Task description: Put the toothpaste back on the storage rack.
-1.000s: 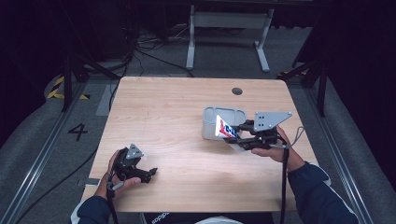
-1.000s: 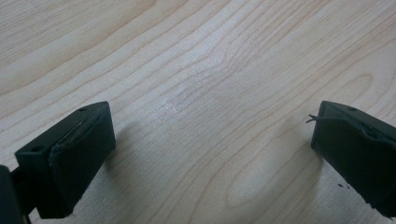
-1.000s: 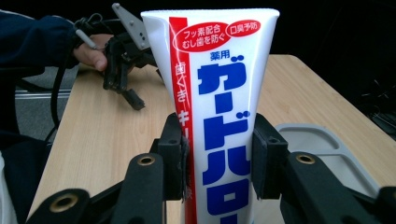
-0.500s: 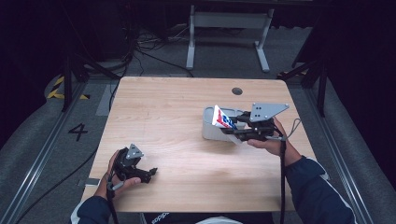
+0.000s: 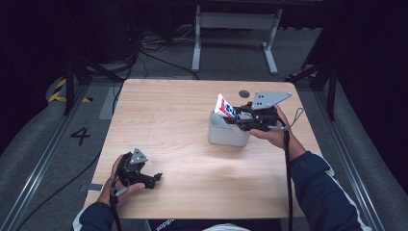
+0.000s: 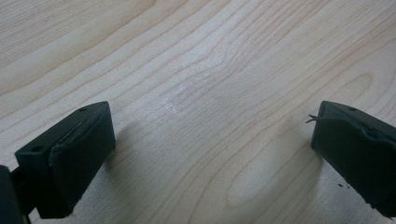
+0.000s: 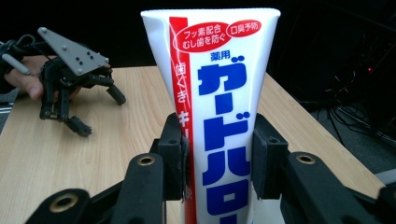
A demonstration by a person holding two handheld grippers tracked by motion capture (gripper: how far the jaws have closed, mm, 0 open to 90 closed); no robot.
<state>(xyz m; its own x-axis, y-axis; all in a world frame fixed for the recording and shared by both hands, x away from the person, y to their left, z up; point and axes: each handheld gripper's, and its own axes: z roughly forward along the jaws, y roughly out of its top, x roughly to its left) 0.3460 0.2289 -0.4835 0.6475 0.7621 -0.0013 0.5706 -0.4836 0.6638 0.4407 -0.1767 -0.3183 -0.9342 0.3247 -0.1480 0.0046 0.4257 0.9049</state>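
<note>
Now: right hand-held gripper [image 5: 234, 120] clamped on tube [image 5: 224, 107], raised over grey bin [image 5: 226, 135] at tabletop [image 5: 173, 110] right side. Left hand-held gripper [image 5: 153, 179] resting near front-left edge, jaws wide apart, nothing btwn them.

Bright tabletop, dark surroundings — soft shadows, sharp.

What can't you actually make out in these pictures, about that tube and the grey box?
- Tube: in the right gripper view its lower end is cut off by the bottom edge; the cap can't be seen.
- Grey box: in the high view its inside is hidden by its own wall and the right gripper.
- Tube print: too small to read in the high view.
- Left gripper: its jaws run off the bottom edge.
</note>
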